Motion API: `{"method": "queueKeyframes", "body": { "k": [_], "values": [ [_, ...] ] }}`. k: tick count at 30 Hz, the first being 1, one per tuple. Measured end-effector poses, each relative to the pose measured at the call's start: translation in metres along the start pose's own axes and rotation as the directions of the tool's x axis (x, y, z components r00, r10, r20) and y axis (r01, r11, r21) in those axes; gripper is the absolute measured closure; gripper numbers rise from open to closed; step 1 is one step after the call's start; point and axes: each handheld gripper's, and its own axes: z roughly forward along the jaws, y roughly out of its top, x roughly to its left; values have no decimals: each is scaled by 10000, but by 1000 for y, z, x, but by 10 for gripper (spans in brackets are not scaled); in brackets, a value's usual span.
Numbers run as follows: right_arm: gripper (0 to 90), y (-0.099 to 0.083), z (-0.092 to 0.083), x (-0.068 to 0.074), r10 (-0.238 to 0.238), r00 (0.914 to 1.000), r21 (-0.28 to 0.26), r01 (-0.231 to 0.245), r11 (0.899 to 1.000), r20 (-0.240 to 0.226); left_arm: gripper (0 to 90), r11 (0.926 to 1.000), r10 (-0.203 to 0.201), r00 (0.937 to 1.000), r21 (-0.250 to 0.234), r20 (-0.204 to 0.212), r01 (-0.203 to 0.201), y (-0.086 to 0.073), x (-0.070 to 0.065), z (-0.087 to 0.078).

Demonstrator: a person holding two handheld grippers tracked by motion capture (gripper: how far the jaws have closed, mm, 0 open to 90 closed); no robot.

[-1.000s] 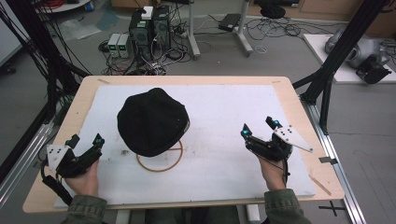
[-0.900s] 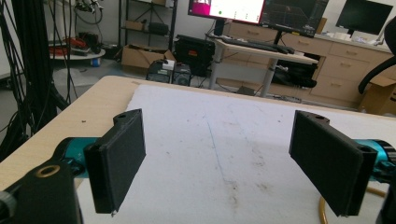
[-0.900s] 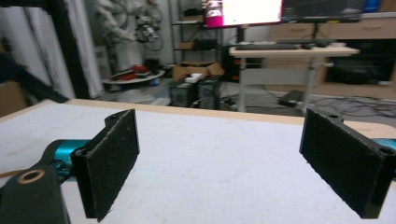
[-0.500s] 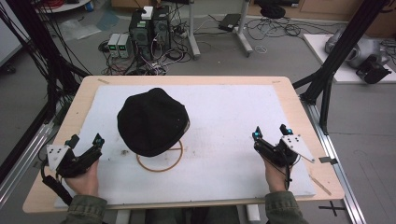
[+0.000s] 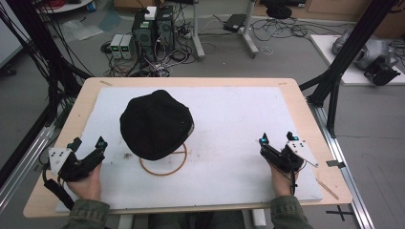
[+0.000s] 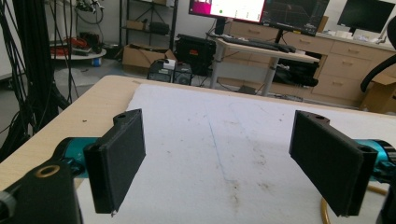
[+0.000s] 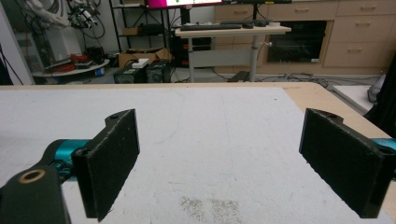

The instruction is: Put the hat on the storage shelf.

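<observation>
Now your right gripper (image 5: 277,139) sits nearer the table's right front edge than it did a second ago; across the earlier high-view pictures it has drawn back toward you and outward, away from the middle of the pad. Your left gripper (image 5: 88,144) has not moved: it rests at the front left corner, as before. Both are spread wide with nothing between the jaws; the left gripper view and the right gripper view each show bare white pad between the black plates.

Beyond your left gripper, the round black fabric cap (image 5: 156,124) sits propped on a tan wire ring stand (image 5: 163,165), left of centre on the white foam pad (image 5: 239,124). A sliver of that ring shows at the lower right of the left gripper view (image 6: 323,211). Neither gripper touches the cap; the right one is well apart from it.

Judgement: the retreat of your right hand reads as a reset to a rest pose, not an approach. The cap on its stand looks undisturbed across the three high-view pictures, so any lift from the stand is not yet begun. The left gripper is the nearer one for a first reach.

Farther off, the light wooden tabletop (image 5: 301,95) borders the pad.
</observation>
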Motion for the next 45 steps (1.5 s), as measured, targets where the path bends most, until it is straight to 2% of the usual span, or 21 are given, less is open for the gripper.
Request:
{"method": "queueKeyframes", "body": {
  "k": [19,45],
  "values": [
    [113,-1,2,6,-23,9989,81,27,10000,-464,187,10000,19,10000,7,40,-19,0,0,0],
    [113,-1,1,1,124,9985,167,-115,9998,-541,188,10000,-10,10000,53,56,10,0,-1,1]
  ]
}}
